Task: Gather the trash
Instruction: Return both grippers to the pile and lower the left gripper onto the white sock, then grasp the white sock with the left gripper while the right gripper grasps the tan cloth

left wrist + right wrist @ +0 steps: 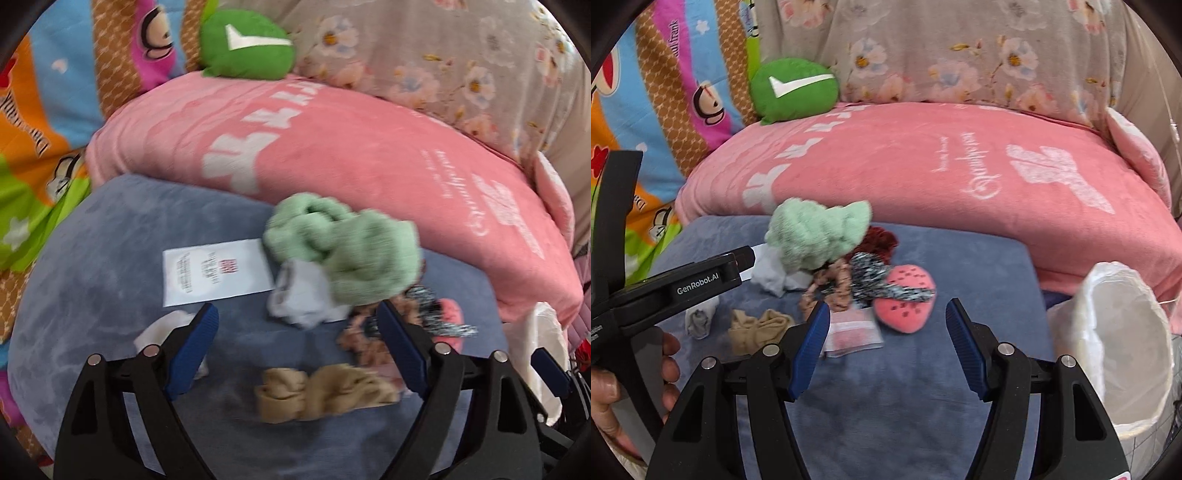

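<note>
- Two handheld grippers hover with jaws spread wide over a blue-grey cushion (92, 258), neither one pinching anything.
- Left gripper (297, 325), seen from its own camera, frames a crumpled white tissue (303, 295) lying on the cushion just ahead of its blue fingertips (201, 332).
- Beside that tissue, toward the cushion's left, rests a white printed paper slip (218, 273); a mint-green fluffy cloth (347, 247) is bunched against the tissue's far side, near the cushion's back edge.
- Nearer the camera, a tan balled sock (325, 391) sits on the cushion between the left gripper's fingers, and another white scrap (159, 332) shows partly behind the left finger.
- Right gripper (888, 321) hangs over the cushion's middle, where a small clear packet with pink contents (853, 332) lies just by its left fingertip.
- Just beyond the packet lie a pink strawberry-shaped pad (908, 302), a black-and-white scrunchie (875, 280) and a brown patterned scrunchie (827, 288), touching one another in a heap.
- At the cushion's right edge stands a bin lined with a white plastic bag (1115, 332), its mouth open.
- Behind the cushion runs a pink blanket (905, 158) with white lettering; a round green plush (794, 88) rests on its far left end.
- A person's hand (613, 391) grips the left tool at the cushion's near left corner.
</note>
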